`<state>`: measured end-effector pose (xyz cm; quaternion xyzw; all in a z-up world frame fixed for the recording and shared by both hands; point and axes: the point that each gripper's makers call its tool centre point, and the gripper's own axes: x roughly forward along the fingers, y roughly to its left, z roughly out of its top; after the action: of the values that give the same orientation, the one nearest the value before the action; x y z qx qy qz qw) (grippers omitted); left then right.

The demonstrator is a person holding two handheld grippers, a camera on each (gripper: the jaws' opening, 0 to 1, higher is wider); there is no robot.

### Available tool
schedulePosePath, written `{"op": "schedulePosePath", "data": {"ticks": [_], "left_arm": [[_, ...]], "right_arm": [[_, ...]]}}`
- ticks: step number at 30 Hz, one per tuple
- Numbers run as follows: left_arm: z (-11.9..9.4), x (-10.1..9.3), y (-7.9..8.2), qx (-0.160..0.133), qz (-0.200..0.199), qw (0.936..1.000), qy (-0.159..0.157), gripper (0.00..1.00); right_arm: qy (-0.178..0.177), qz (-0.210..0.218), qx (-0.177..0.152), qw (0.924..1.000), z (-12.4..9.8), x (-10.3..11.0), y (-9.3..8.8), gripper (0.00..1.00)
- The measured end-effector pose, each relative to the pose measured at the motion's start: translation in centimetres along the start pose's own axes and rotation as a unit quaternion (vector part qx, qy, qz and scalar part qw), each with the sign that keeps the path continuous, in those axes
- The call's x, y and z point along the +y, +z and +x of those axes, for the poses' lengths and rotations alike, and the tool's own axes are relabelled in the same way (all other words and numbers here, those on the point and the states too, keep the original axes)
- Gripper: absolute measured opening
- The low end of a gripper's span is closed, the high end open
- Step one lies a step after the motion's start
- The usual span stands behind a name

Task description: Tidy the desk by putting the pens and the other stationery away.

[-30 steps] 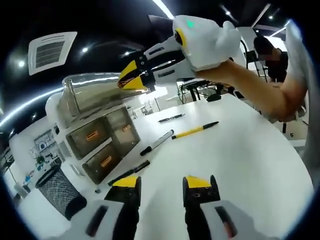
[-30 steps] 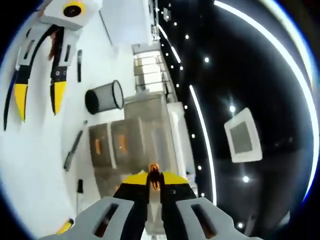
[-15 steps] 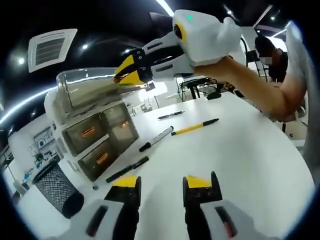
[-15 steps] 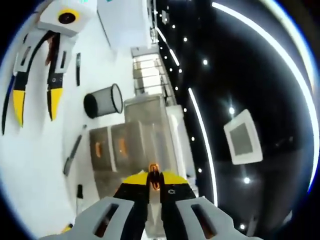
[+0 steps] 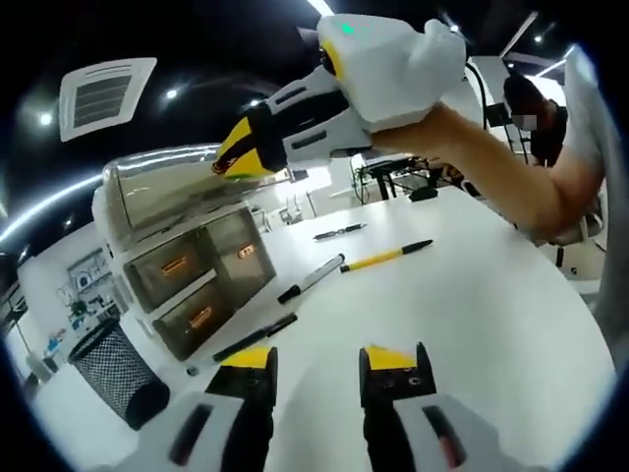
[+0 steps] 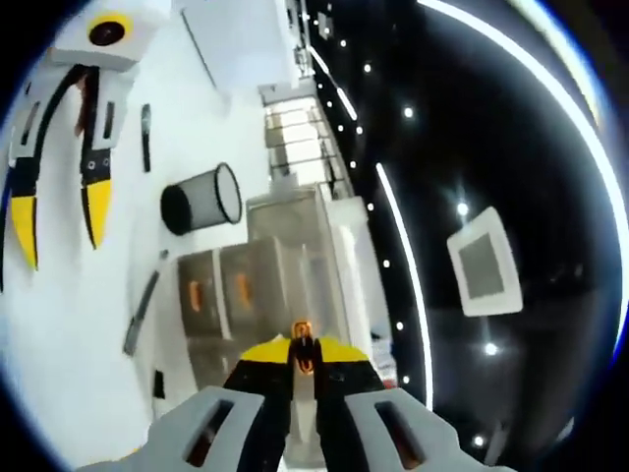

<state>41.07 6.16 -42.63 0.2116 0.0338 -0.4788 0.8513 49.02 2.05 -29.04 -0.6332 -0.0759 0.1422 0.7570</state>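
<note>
Right gripper view: right hand-held gripper [image 6: 304,362] clenched on a small orange clip [image 6: 303,336], jaw tips pressed together, poised above the drawer organizer [image 6: 246,290]. Seen from the left gripper view, raised high over the organizer's clear top tray, held by a person's hand [image 5: 413,59]. Risk, as a judgement: clip dropped from this height could bounce off the tray's rim or slide onto the counter [image 5: 472,305]; release too far to one side would send it behind the unit. Also a chance of knocking the light organizer with the jaw tips on the way down. Left hand-held gripper [image 5: 319,359] released, jaws apart with nothing between them, hovering low over the counter. Outward from there: a black pen [image 5: 254,338] lying just in front of the drawers, a marker [image 5: 310,279] beyond it, a yellow pen [image 5: 383,257] near that, and another dark pen [image 5: 338,232] farther off, all loose on the counter and not yet put away. A black mesh pen cup [image 5: 113,379] standing beside the organizer, empty as far as can be told. Most of the tidying apparently not yet done.
</note>
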Motion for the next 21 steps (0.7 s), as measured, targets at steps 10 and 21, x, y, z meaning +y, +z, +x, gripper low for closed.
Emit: {"op": "schedulePosePath", "data": {"ticks": [10,21], "left_arm": [[-0.2,-0.1,0.3,-0.002,0.006,1.0000,-0.001,0.34],[-0.2,-0.2,0.3,-0.002,0.010,1.0000,-0.001,0.33]], "right_arm": [[0.008,-0.005,0.006,0.9999,0.2,0.3,0.4,0.06],[-0.017,-0.042,0.040,0.9981,-0.5,0.1,-1.1,0.07]]}}
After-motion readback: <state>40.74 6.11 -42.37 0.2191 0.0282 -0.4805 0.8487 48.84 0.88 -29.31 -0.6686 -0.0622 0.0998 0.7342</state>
